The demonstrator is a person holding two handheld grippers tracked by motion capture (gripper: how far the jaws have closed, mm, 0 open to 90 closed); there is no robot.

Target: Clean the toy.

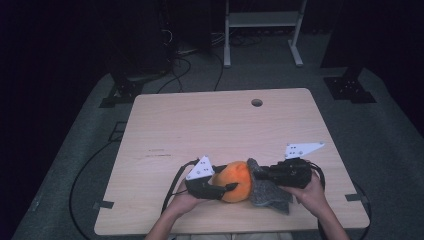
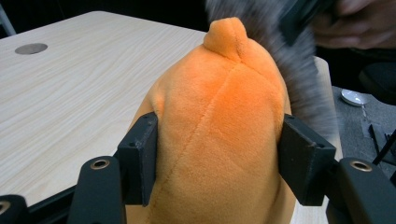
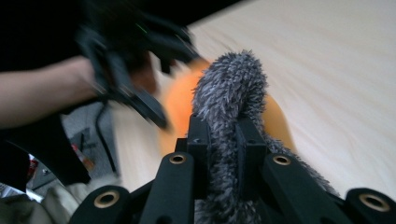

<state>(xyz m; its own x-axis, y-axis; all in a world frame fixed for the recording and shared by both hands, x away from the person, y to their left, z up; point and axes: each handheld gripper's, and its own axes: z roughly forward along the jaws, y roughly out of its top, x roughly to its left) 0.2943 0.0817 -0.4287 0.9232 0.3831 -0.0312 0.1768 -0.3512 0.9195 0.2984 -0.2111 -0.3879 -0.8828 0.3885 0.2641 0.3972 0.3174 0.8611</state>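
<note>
An orange plush toy lies near the front edge of the wooden table, with a grey fuzzy cloth against its right side. My left gripper comes in from the left. In the left gripper view its two pads press on both flanks of the orange plush. My right gripper reaches in from the right. Seen from the right gripper view, it is shut on a fold of the grey cloth, with the orange plush behind.
A round cable hole sits near the table's far edge. Bare tabletop stretches behind and to the left of the toy. Cables and a white metal frame stand on the grey floor beyond the table.
</note>
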